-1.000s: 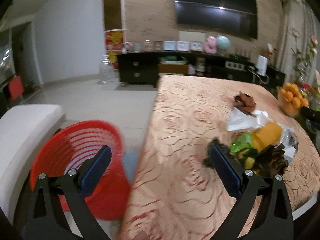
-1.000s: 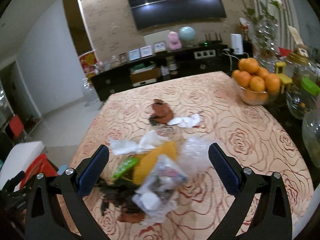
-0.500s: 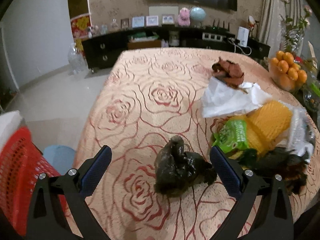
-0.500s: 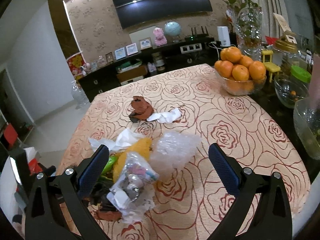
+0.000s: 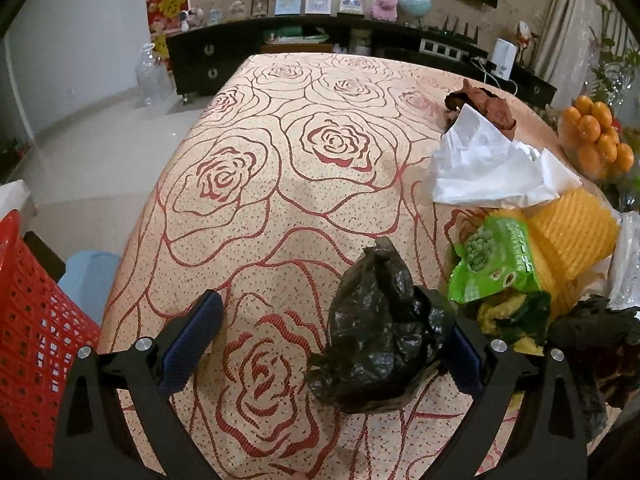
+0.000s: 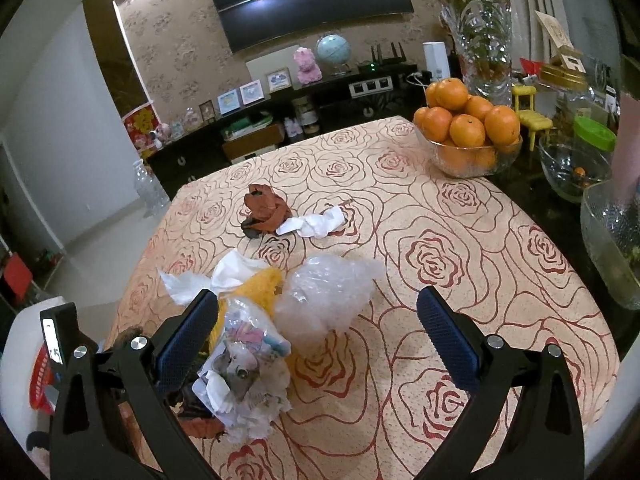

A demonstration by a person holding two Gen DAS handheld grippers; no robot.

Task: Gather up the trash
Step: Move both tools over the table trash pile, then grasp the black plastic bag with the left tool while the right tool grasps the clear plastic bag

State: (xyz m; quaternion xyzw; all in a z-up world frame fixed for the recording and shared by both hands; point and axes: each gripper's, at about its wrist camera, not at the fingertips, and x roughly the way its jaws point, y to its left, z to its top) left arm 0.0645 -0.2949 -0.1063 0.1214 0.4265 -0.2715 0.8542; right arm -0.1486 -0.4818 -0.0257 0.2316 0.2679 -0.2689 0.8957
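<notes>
A crumpled black plastic bag (image 5: 380, 328) lies on the rose-patterned tablecloth (image 5: 280, 184), between the open fingers of my left gripper (image 5: 328, 340), close to the right finger. Beside it are a green snack wrapper (image 5: 496, 260), a yellow foam net (image 5: 572, 232), white paper (image 5: 488, 164) and a brown wrapper (image 5: 484, 104). My right gripper (image 6: 316, 336) is open and empty above the table, over a clear plastic bag (image 6: 328, 292) and a printed wrapper (image 6: 244, 364). A red mesh bin (image 5: 28, 336) stands on the floor at the left.
A glass bowl of oranges (image 6: 468, 132) stands at the table's far right, with glass jars and bowls (image 6: 572, 164) beside it. A brown wrapper (image 6: 264, 208) and white tissue (image 6: 316, 224) lie mid-table. A dark TV cabinet (image 5: 248, 52) lines the back wall.
My left gripper swung from the red bin to over the table and now straddles the black bag. My right gripper drew back and up a little.
</notes>
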